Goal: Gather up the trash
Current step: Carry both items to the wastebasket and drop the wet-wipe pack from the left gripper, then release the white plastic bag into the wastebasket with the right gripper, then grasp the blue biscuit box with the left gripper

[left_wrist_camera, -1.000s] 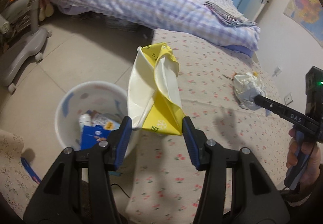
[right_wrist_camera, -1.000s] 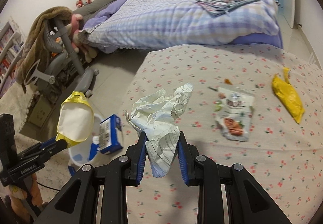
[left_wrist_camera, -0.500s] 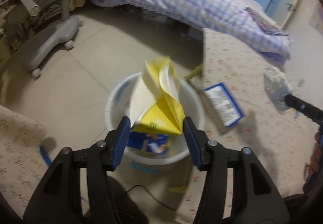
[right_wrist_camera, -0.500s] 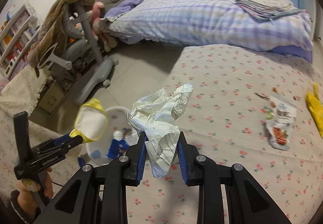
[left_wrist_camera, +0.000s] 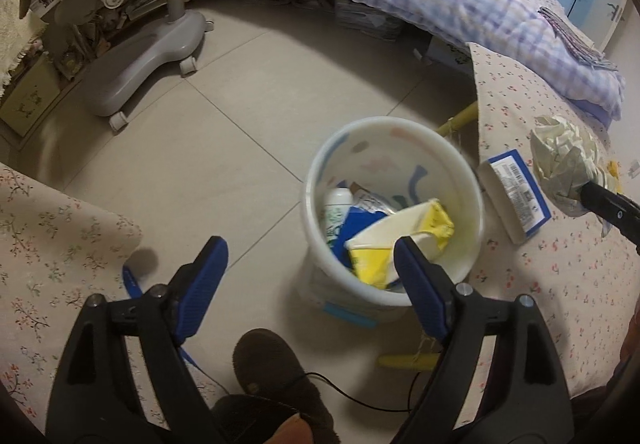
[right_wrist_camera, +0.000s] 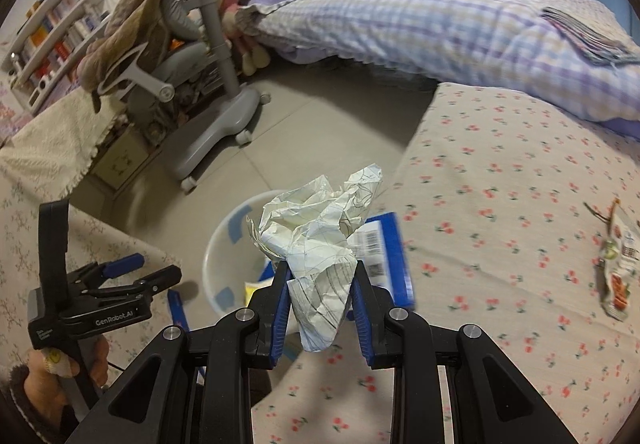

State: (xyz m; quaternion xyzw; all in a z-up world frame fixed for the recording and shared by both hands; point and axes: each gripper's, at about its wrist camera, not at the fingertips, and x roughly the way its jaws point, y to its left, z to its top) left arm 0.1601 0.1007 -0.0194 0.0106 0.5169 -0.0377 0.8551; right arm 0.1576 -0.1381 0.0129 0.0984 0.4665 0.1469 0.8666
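A white bin (left_wrist_camera: 316,180) stands on the floor beside the bed, with several pieces of trash inside. On top lies a yellow and white wrapper (left_wrist_camera: 404,240), free of any grip. My left gripper (left_wrist_camera: 308,248) hangs above the bin's near left side; its jaws are opening and nothing is between them. My right gripper (right_wrist_camera: 320,284) is shut on a crumpled sheet of paper (right_wrist_camera: 320,244), held over the bed's edge just right of the bin (right_wrist_camera: 224,244). The paper (left_wrist_camera: 564,164) also shows in the left wrist view.
A blue and white box (left_wrist_camera: 514,196) lies on the bed's edge against the bin. A snack wrapper (right_wrist_camera: 618,276) lies further right on the floral sheet. A grey chair base (left_wrist_camera: 152,52) stands on the floor, a slipper (left_wrist_camera: 272,364) is below the gripper, and a blue pen (left_wrist_camera: 132,280) lies nearby.
The left gripper carried the yellow wrapper over the bin and let it go; the wrapper now lies inside and the jaws have spread. The right gripper has swung left with the paper.
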